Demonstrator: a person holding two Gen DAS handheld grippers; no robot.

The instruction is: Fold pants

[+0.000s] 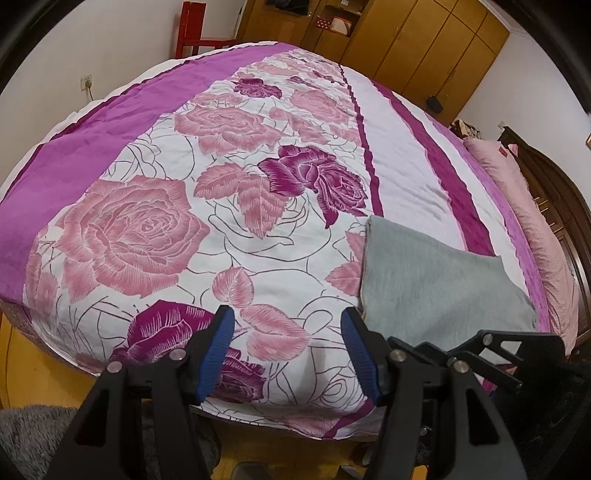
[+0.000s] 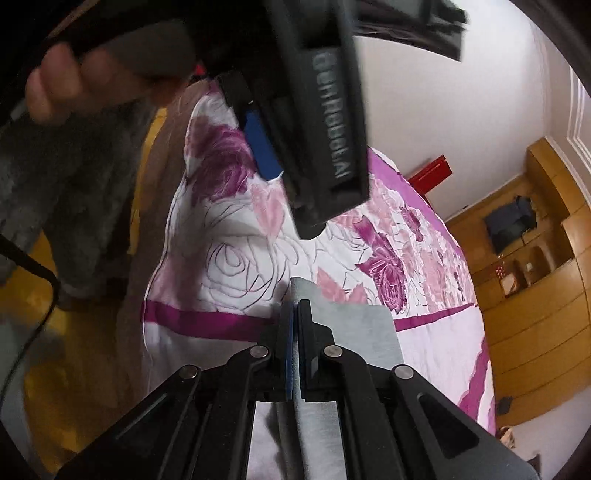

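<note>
Grey pants [image 1: 436, 288] lie folded into a flat rectangle on the flowered bedspread [image 1: 155, 229], to the right of my left gripper [image 1: 288, 350]. That gripper hovers open over the bed's near edge, with nothing between its blue pads. In the right wrist view my right gripper [image 2: 295, 325] is shut on the near edge of the grey pants [image 2: 354, 332], and the cloth runs back between its fingers. The right gripper's black linkage [image 1: 491, 350] shows at the pants' near corner in the left wrist view. The left gripper's blue pad [image 2: 262, 147] hangs above, with a hand [image 2: 74, 85] behind it.
A pink pillow [image 1: 535, 221] and a dark wooden headboard [image 1: 546, 184] run along the bed's right side. Wooden wardrobes [image 1: 424, 48] and a red chair [image 1: 199, 33] stand past the far end. A grey fluffy rug [image 1: 33, 435] lies on the yellow floor by the near edge.
</note>
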